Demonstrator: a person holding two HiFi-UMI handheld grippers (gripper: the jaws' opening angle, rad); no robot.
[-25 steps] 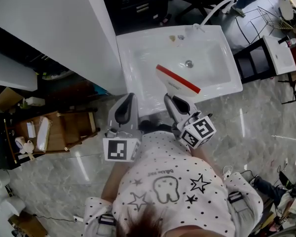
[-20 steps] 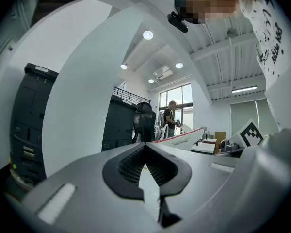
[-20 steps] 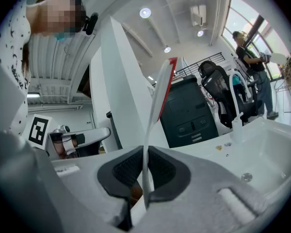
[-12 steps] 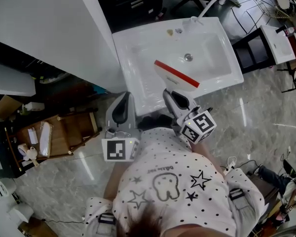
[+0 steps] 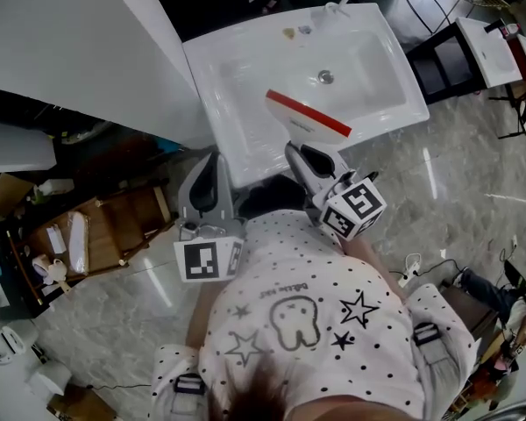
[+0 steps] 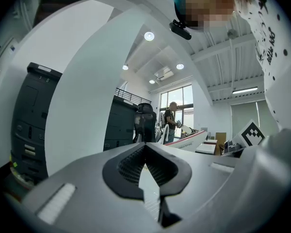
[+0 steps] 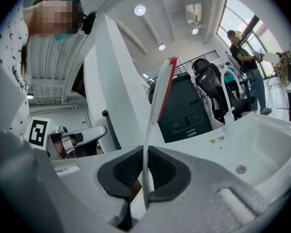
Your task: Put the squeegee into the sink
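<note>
Now the right gripper [image 5: 305,154] has its jaws pinched tight on the white plastic squeegee with the red rubber strip [image 5: 307,115], clamping the thin white handle end. Seen from the head view, the blade reaches out over the near half of the white ceramic sink [image 5: 237,95], its red edge facing the round metal drain [image 5: 325,76]. Whether the blade touches the basin cannot be told from above. In the right gripper view the squeegee [image 7: 157,106] stands edge-on, rising from between the black ribbed pads [image 7: 167,171] of that gripper [image 7: 145,166], with the red strip at its top. The drain [image 7: 240,169] sits low and to the right there, apart from the blade.

Over on the other side, the left gripper [image 5: 212,167] hangs beside the sink's near left corner, not over the basin. Its own view shows the jaws [image 6: 145,149] pressed together at the tips with nothing between them. Both marker cubes, the left one [image 5: 207,260] and the right one [image 5: 352,207], sit close against the person's white star-and-dot shirt [image 5: 307,323], above a grey marbled floor [image 5: 456,200].
</note>
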